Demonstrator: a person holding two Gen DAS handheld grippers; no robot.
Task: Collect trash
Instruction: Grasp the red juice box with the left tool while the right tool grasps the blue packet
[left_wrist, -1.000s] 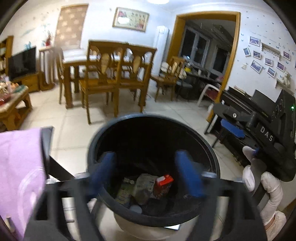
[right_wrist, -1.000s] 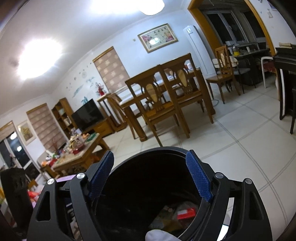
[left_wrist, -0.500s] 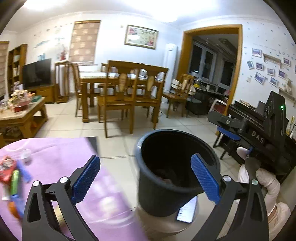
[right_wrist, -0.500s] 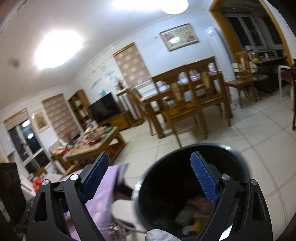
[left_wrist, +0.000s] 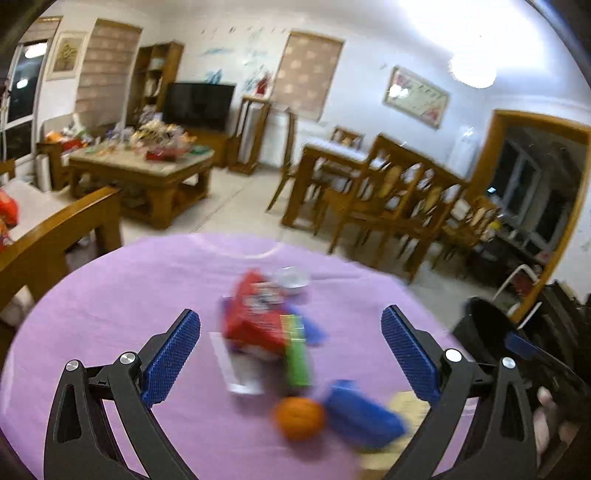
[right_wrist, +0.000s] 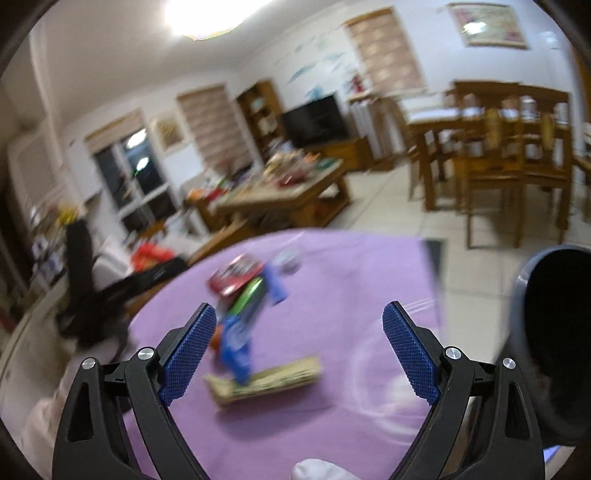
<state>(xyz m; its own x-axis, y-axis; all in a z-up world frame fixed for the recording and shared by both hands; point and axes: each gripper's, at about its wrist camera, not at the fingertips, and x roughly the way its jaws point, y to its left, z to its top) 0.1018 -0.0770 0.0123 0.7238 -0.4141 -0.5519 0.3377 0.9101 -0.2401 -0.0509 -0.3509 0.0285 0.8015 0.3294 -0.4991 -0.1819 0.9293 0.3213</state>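
Left wrist – tongs (left_wrist: 290, 354) wide; over litter (left_wrist: 266, 321).

I see a wooden coffee table (left_wrist: 147, 173) cluttered with goods, a dark television (left_wrist: 199, 105) behind it, a dining table (left_wrist: 332, 166) with wooden chairs (left_wrist: 402, 206), and a framed picture (left_wrist: 415, 96) on the wall.

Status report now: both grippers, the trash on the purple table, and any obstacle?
Left gripper open, empty. Right gripper open, empty. Trash pile on purple tablecloth: red packet, green pack, orange. Black bin at right, path unobstructed.
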